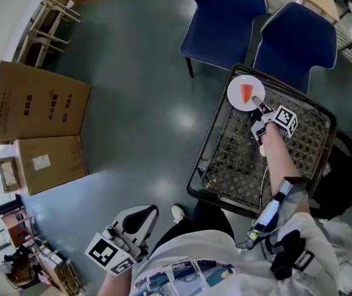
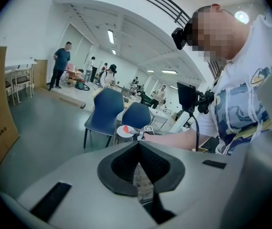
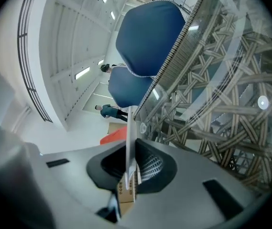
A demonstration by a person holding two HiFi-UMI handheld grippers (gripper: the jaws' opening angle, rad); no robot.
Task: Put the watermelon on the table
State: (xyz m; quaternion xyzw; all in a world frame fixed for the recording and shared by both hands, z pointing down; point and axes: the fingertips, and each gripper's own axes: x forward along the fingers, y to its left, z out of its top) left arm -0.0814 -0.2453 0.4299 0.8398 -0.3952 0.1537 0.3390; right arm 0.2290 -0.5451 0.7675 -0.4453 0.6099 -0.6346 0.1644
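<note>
Watermelon (image 1: 246,93) sits on the plate (image 1: 234,96) just ahead of the right hand-held gripper (image 1: 260,105), whose jaws clamp its rim. Left hand-held gripper (image 1: 146,212), closed and empty, is farther.

Head view steep overhead; gripper views close, jaw-level; all share chairs (image 1: 225,17).
</note>
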